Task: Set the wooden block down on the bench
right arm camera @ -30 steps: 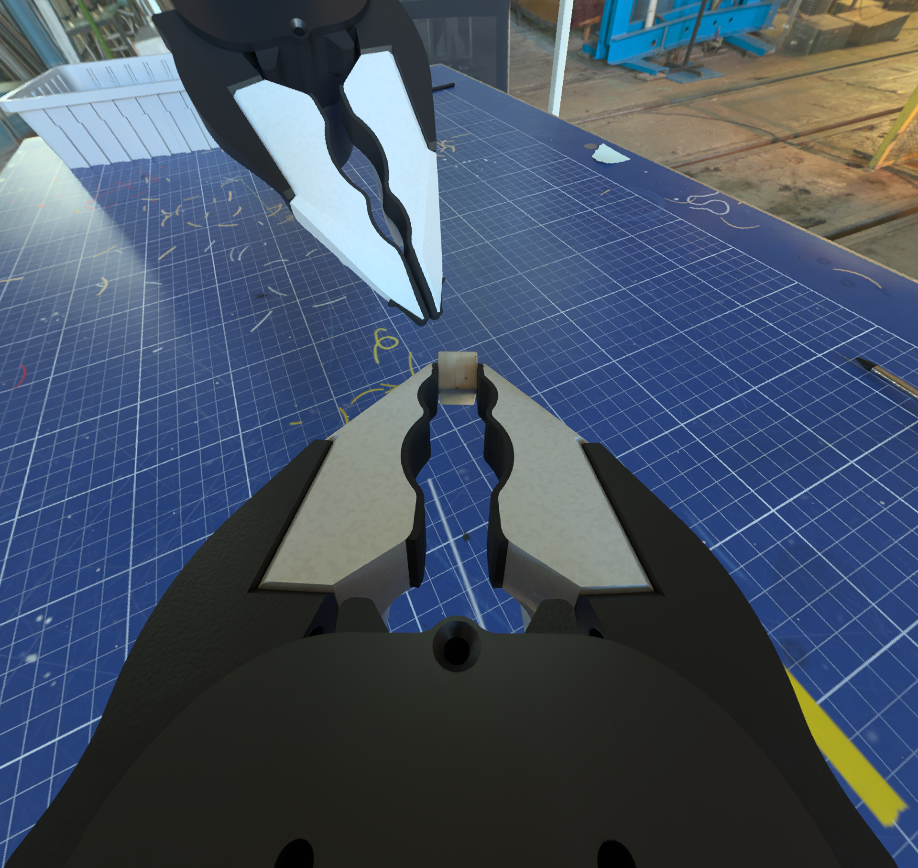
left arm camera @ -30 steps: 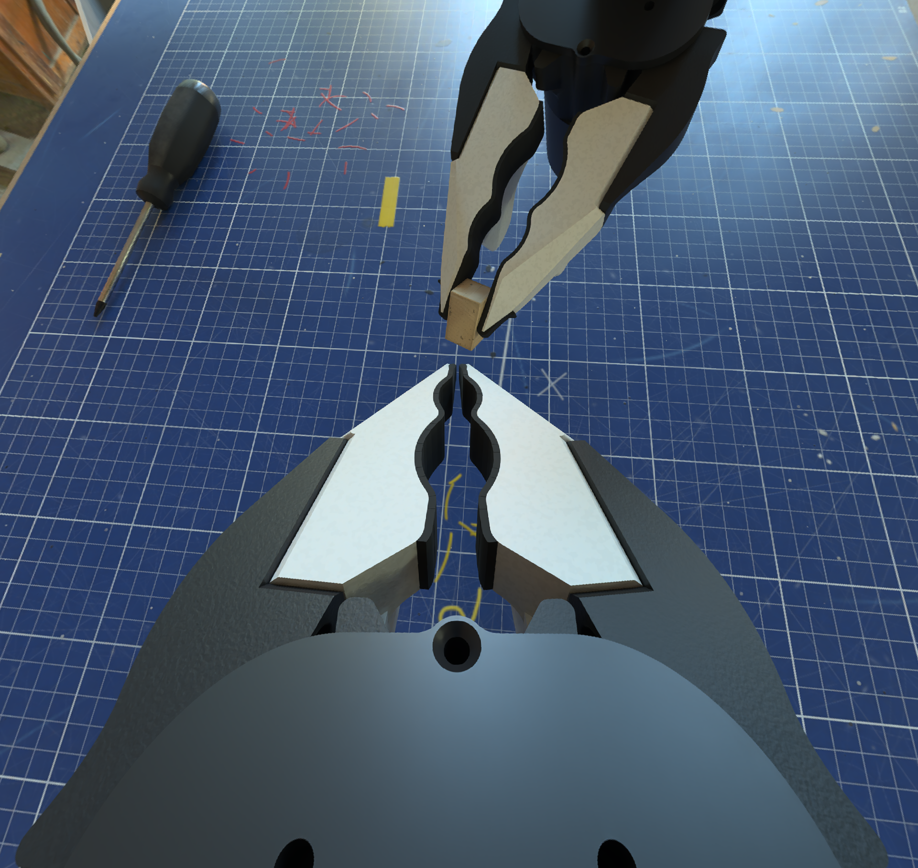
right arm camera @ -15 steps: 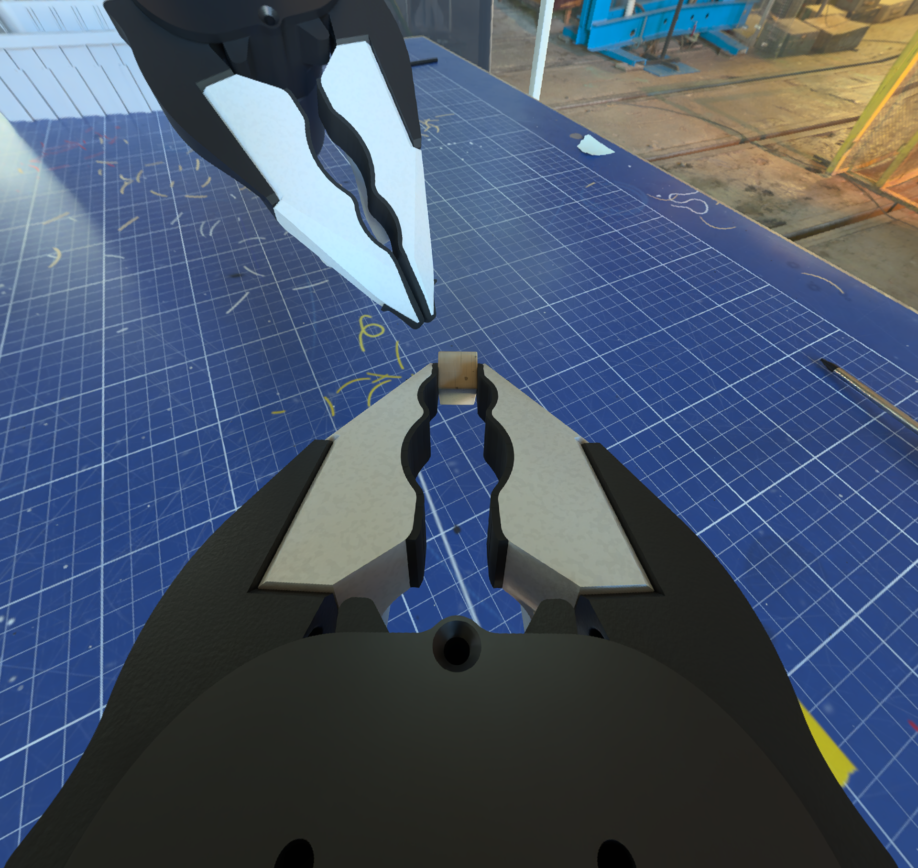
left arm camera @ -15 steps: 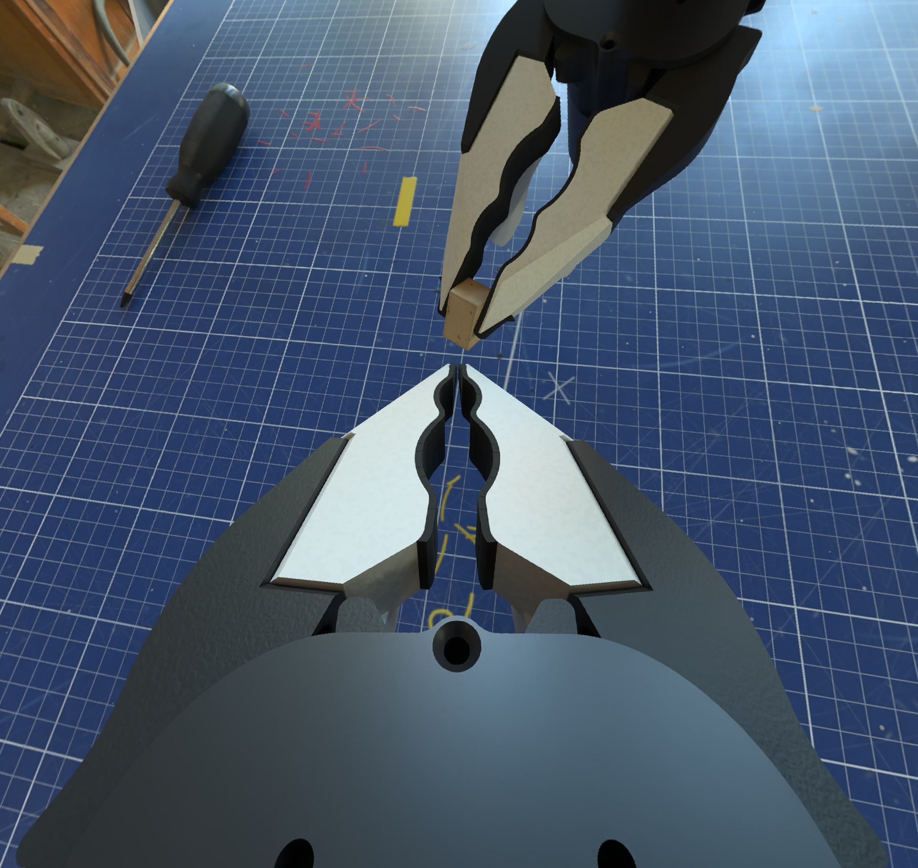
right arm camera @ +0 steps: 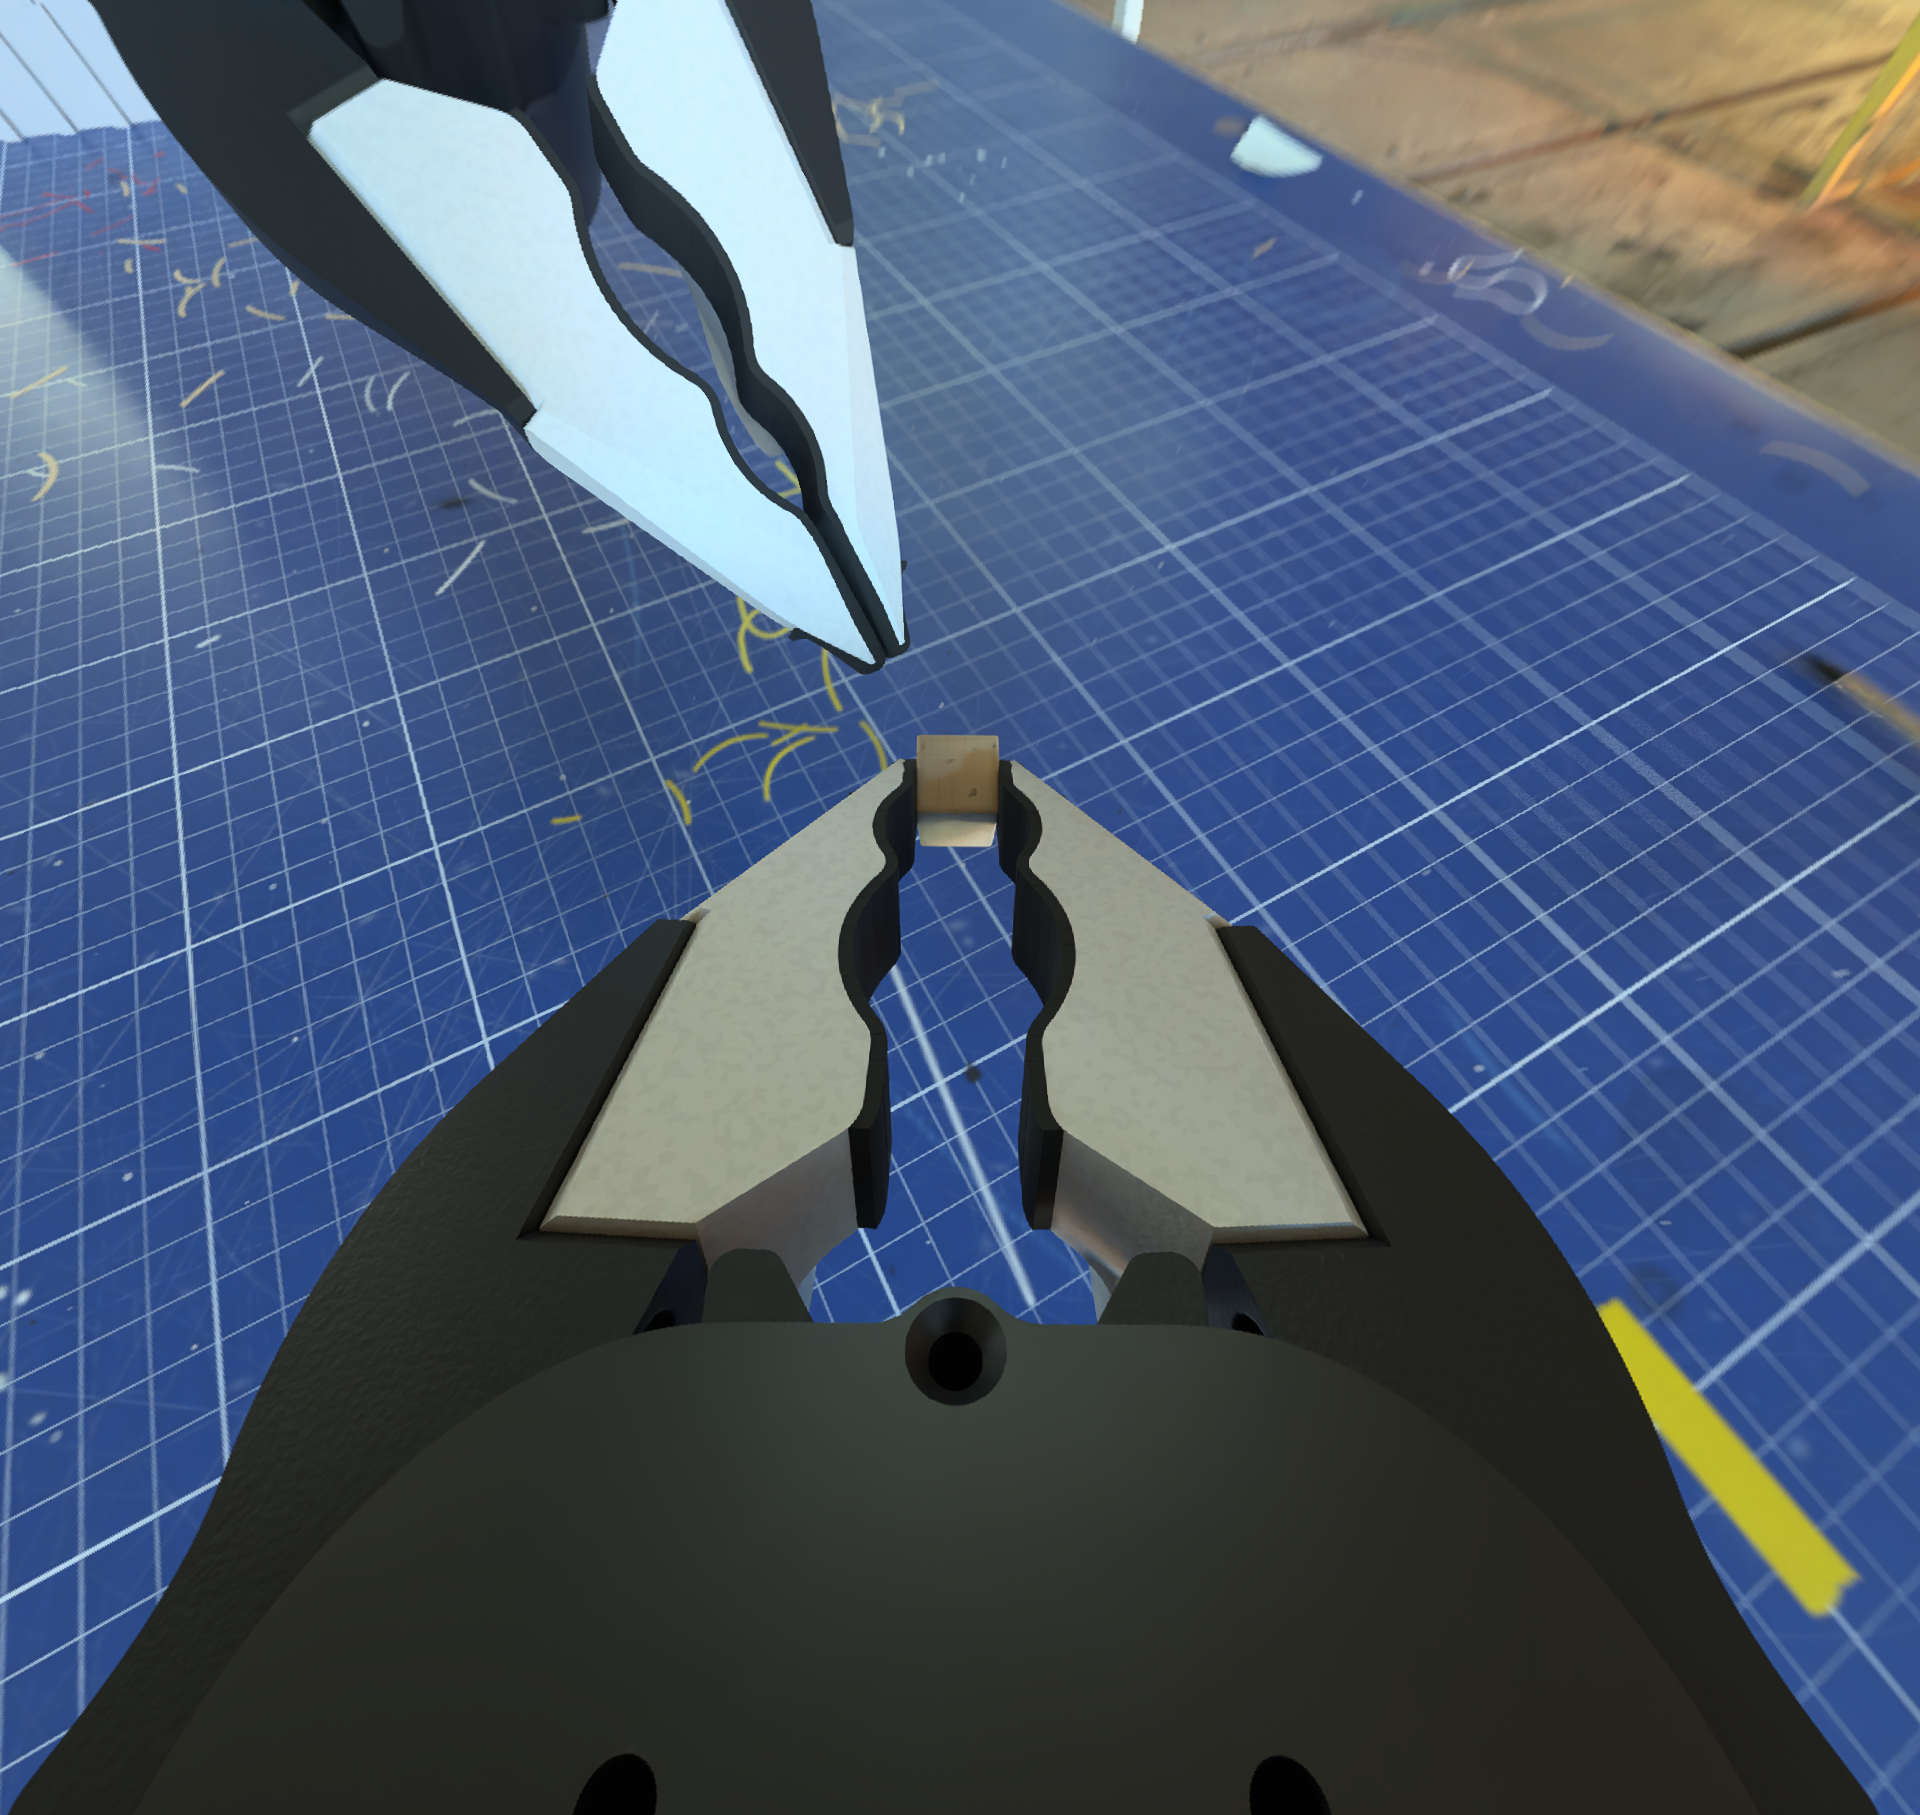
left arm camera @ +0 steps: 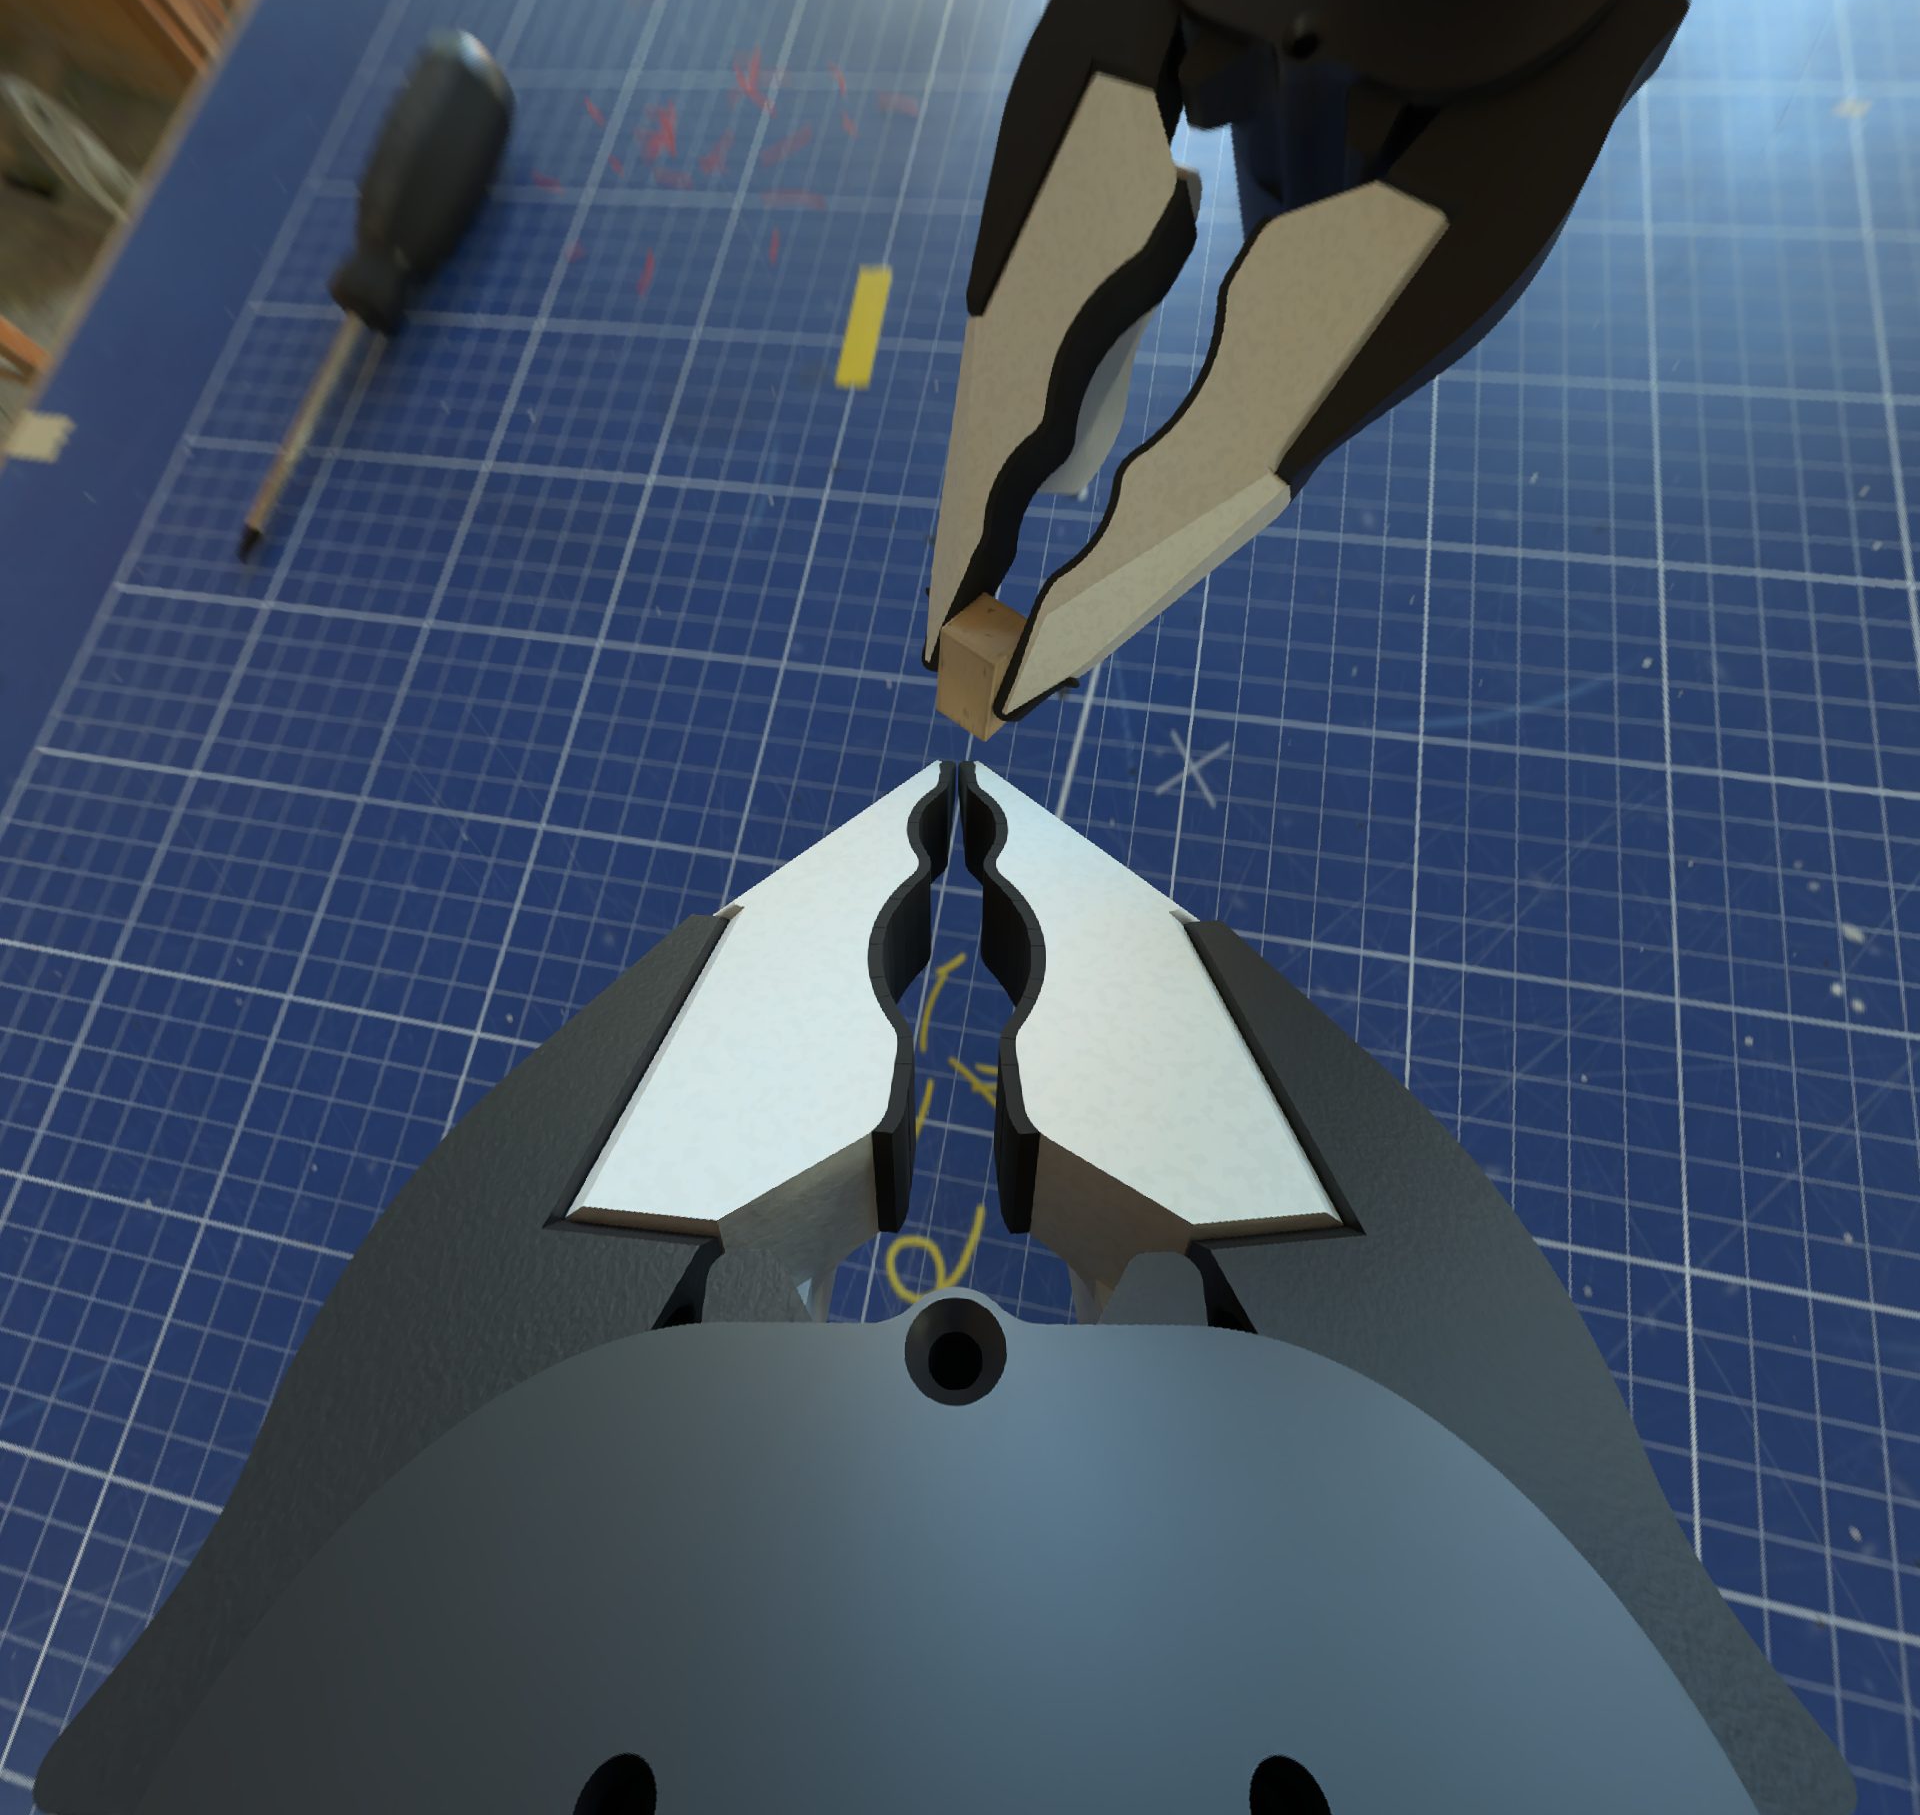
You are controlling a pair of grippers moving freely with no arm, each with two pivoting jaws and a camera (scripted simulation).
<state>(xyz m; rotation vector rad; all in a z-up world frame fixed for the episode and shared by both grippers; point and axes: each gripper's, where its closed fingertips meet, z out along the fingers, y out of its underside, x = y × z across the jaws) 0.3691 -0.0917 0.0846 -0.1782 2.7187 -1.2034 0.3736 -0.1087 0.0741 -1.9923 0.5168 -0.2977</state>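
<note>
We hold the little wooden block (right arm camera: 957, 791) at the very tips of our right hand-held gripper (right arm camera: 957, 799). It is squeezed from two flat sides and sits up in the air, over the blue table (right arm camera: 1351, 622). Our left hand-held gripper (left arm camera: 954, 770) is closed with nothing in it, and its tips are just beside the block. The block looks light and hard, so it should not bend or break. The tip hold is small, so it could slip.
</note>
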